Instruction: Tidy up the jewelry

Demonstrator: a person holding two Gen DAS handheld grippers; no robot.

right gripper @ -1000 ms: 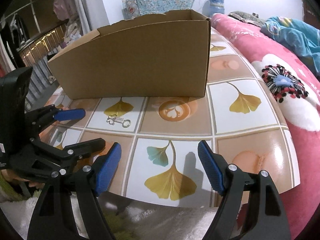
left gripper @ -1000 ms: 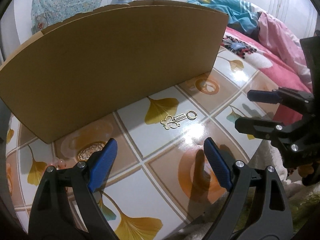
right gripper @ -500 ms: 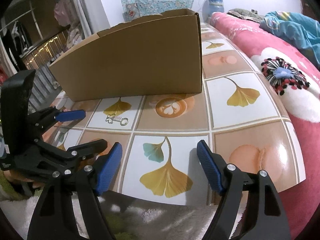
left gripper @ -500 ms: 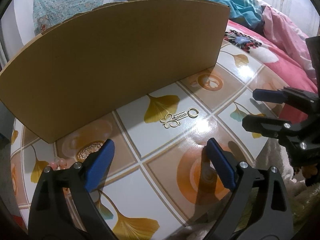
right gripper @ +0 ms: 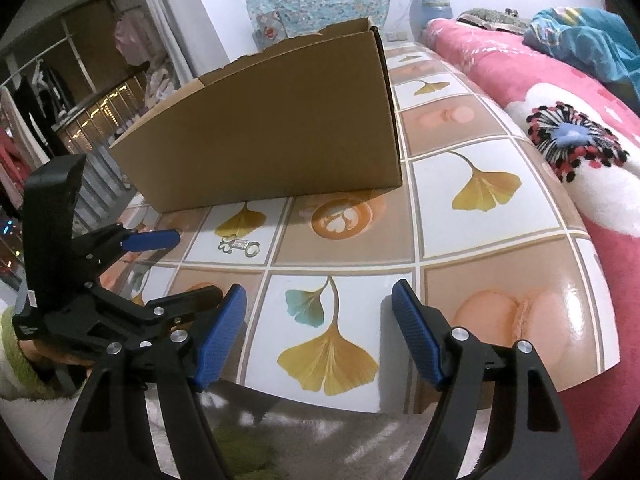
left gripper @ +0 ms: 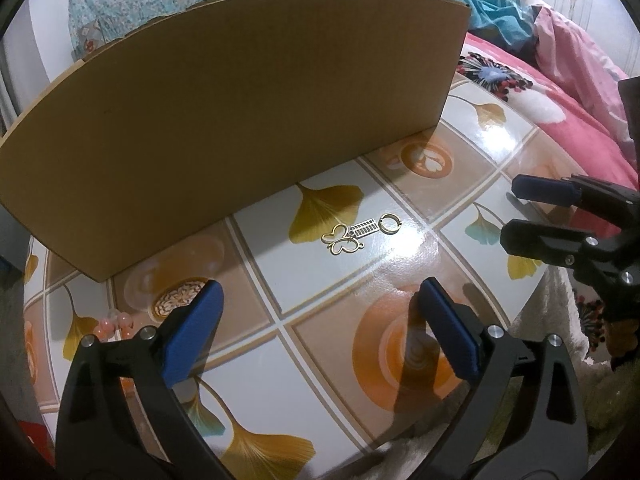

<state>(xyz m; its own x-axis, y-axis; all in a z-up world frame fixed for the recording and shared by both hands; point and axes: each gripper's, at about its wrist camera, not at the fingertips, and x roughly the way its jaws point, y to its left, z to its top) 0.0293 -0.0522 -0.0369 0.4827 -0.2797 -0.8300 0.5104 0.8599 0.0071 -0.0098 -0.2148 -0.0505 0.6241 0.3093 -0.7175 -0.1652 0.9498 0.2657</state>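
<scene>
A gold butterfly charm with a small bar and ring [left gripper: 348, 238] lies flat on the ginkgo-patterned table [left gripper: 320, 364], just in front of a tall cardboard box [left gripper: 240, 100]. My left gripper [left gripper: 320, 292] hovers short of the charm, its jaws opening with nothing between them. The right wrist view shows the same charm [right gripper: 239, 245] to the left, near the box [right gripper: 272, 140] front. My right gripper [right gripper: 318, 300] stands open over a ginkgo-leaf tile at the table's near edge, holding nothing. Each gripper also shows from the side in the other view: the right gripper [left gripper: 510, 212] and the left gripper [right gripper: 192, 264].
Small pink beads [left gripper: 116, 324] lie at the table's left edge behind my left finger. A bed with a pink floral blanket [right gripper: 560, 100] runs along the table's right side. White fluffy fabric [right gripper: 280, 432] lies below the near edge.
The left jaws have spread wider. Both views have tilted slightly, and the box and charm sit a little larger in the left wrist view. The charm has not moved.
</scene>
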